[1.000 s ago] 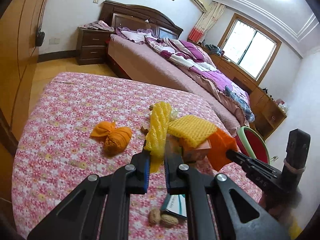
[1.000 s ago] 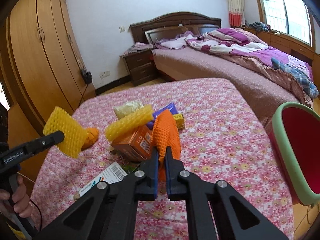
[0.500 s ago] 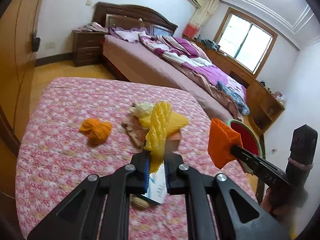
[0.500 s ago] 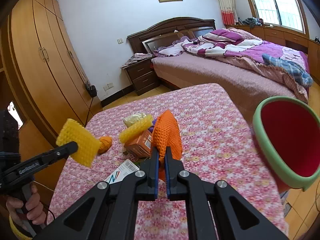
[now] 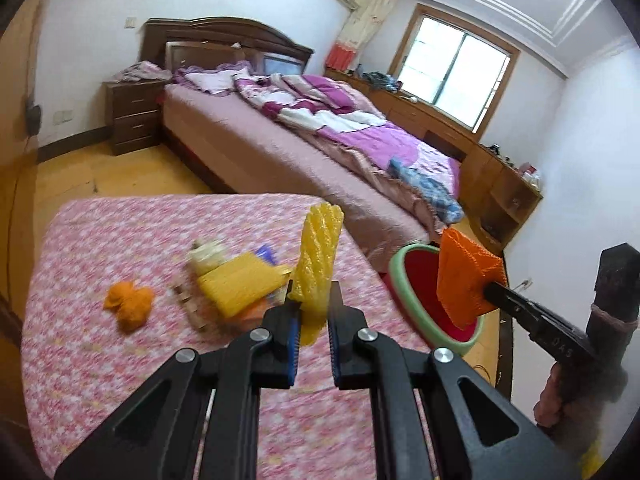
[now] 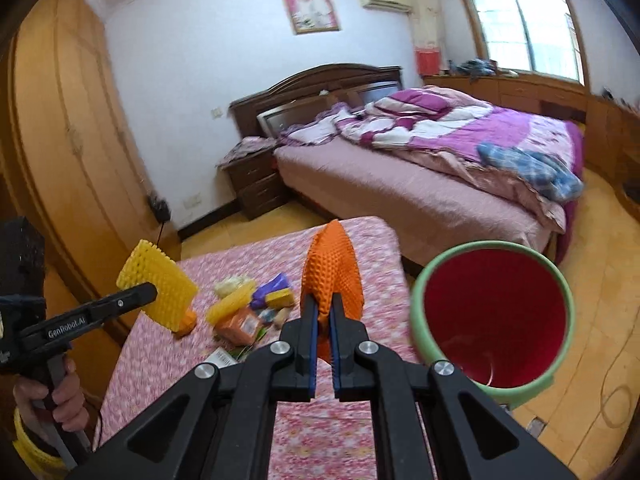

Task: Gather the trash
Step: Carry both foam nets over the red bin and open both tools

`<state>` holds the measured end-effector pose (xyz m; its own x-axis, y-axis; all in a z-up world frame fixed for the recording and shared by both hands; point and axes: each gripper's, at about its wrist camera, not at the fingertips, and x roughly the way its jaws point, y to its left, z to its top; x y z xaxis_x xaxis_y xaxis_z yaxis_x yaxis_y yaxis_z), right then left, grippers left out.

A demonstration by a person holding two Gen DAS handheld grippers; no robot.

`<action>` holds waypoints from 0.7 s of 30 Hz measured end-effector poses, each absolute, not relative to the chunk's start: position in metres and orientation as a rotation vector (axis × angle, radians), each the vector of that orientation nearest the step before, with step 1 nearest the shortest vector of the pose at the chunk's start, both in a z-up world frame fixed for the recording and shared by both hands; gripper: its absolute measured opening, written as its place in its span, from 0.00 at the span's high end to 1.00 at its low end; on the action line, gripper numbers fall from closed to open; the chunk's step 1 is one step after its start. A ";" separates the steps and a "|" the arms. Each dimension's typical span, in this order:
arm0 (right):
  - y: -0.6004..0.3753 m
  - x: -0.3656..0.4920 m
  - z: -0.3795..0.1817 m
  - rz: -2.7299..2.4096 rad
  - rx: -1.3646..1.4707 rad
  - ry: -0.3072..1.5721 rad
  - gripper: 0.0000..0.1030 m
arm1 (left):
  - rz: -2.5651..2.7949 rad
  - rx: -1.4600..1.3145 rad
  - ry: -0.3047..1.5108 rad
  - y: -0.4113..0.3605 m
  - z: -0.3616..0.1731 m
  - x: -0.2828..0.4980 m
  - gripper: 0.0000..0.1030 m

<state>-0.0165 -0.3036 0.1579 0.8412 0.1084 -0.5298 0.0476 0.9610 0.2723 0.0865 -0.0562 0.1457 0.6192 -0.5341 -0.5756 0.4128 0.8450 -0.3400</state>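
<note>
The left tongs (image 5: 311,312) are clamped nearly shut on a yellow foam net (image 5: 317,258), which stands up from between the fingers as a ribbed, knobbly sleeve, raised clear of the desk (image 5: 100,248). The right tongs (image 6: 324,312) are squeezed tight on an orange foam net (image 6: 333,270), a dimpled mesh folded to a point above the fingertips and pinched at its lower edge. From the left camera that orange net (image 5: 466,280) hangs in front of the bin (image 5: 404,292), over its near rim; from the right camera the bin (image 6: 420,320) sits just to the right of the tongs, off the desk's edge, with a pale green rim and a red inside. A hand (image 6: 52,400) grips the handle of the left tongs at the far left of the right view. Behind both nets, on the pink flowered cloth of the desk, lies the rest of the litter: a second yellow net (image 5: 240,282) lying on an orange box (image 6: 240,324), a purple wrapper (image 6: 274,286), an orange bundle (image 5: 130,306) off by itself to the left, and a printed card (image 6: 224,356) near the tongs. A bed (image 5: 280,160) stands beyond the desk.
</note>
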 end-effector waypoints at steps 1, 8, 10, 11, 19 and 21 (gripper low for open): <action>-0.313 -0.018 0.157 0.013 0.292 0.564 0.94 | -0.563 -0.175 0.716 -0.065 0.148 0.088 0.89; -0.377 -0.021 0.133 -0.080 0.346 0.582 0.94 | -0.668 -0.105 0.709 -0.141 0.152 0.095 0.89; -0.394 -0.023 0.124 -0.106 0.361 0.587 0.94 | -0.695 -0.075 0.722 -0.166 0.147 0.100 0.89; -0.401 -0.025 0.121 -0.114 0.369 0.587 0.94 | -0.704 -0.063 0.727 -0.176 0.145 0.104 0.89; -0.469 -0.017 0.082 -0.200 0.456 0.612 0.94 | -0.762 0.024 0.812 -0.263 0.109 0.132 0.89; -0.478 -0.011 0.072 -0.207 0.471 0.628 0.94 | -0.774 0.044 0.824 -0.280 0.101 0.136 0.89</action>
<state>-0.0111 -0.4785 0.0717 0.7930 -0.0447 -0.6076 0.3245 0.8750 0.3592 0.1363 -0.2802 0.1012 0.4261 -0.6027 -0.6747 0.6356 0.7301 -0.2508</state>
